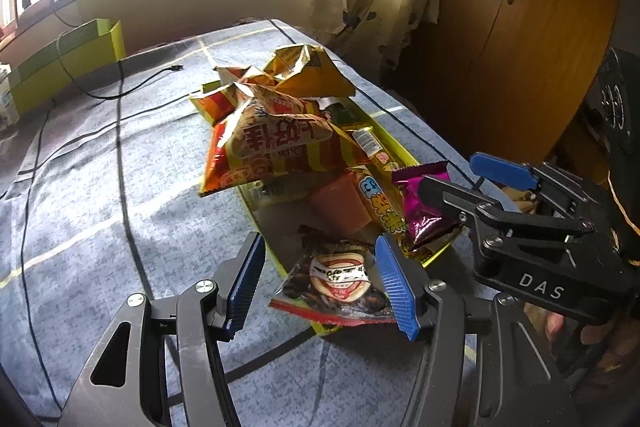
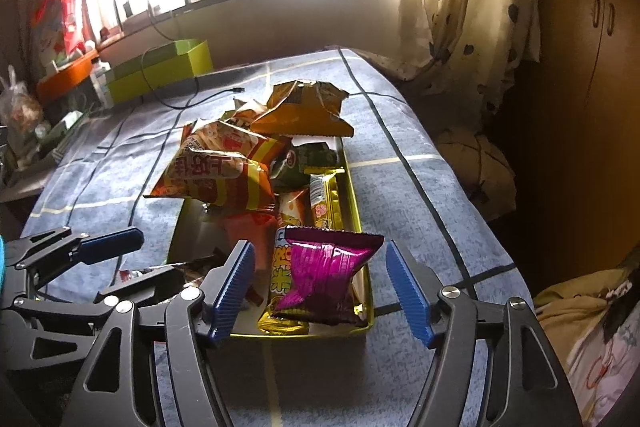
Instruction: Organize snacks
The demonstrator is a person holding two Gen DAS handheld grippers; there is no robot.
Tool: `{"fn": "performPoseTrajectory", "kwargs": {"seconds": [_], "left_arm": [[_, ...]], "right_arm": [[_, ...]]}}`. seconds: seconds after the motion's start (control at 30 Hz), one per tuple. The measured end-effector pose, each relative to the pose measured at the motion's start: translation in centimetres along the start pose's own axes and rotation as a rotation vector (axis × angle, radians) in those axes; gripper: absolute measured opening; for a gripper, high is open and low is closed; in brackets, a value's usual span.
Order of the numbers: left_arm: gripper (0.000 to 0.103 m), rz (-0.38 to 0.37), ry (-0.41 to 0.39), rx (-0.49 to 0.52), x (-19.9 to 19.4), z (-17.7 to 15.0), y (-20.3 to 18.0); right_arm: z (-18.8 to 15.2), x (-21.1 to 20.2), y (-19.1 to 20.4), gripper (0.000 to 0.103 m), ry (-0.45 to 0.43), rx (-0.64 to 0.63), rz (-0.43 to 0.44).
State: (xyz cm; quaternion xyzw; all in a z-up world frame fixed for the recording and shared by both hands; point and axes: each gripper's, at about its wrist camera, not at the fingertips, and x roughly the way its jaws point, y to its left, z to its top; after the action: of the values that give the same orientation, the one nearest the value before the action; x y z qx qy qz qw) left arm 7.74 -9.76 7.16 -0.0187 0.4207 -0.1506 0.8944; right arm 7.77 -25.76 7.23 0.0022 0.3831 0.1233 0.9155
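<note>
a yellow tray [image 2: 362, 223] full of snack packets sits on a blue checked cloth [image 2: 408, 187]. at the tray's near end a magenta packet [image 2: 326, 273] lies on the other snacks, between the right gripper [image 2: 320, 291]'s spread blue pads, which do not touch it. at the near left corner a dark packet [image 1: 340, 283] hangs over the tray's rim, inside the left gripper [image 1: 320, 285]'s open jaws; its right pad [image 1: 394, 287] is just beside the packet. red-and-yellow striped bags [image 1: 272, 143] pile up at the far end.
</note>
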Motion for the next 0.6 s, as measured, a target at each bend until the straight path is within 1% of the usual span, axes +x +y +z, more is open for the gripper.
{"fn": "performPoseTrajectory", "kwargs": {"seconds": [0.13,0.23,0.37,0.5,0.6], "left_arm": [[0.059,0.026,-0.004,-0.013,-0.7,-0.5,0.6],[0.059,0.05,-0.014,-0.022,-1.3,-0.9,1.1],[0.059,0.084,-0.016,-0.044,-2.1,-1.8,2.3],[0.059,0.093,-0.019,-0.055,-2.4,-3.1,3.3],[0.059,0.107,0.021,-0.058,-1.9,-4.2,3.8]], "right_arm": [[-0.7,-1.2,0.5,0.069,-0.024,0.024,-0.008],[-1.7,-1.7,1.1,0.07,-0.023,0.05,-0.013],[-3.5,-2.0,1.8,0.07,-0.013,0.071,-0.016],[-5.4,-1.8,2.3,0.071,0.012,0.075,-0.03],[-6.8,-1.8,2.7,0.071,0.018,0.075,-0.033]]}}
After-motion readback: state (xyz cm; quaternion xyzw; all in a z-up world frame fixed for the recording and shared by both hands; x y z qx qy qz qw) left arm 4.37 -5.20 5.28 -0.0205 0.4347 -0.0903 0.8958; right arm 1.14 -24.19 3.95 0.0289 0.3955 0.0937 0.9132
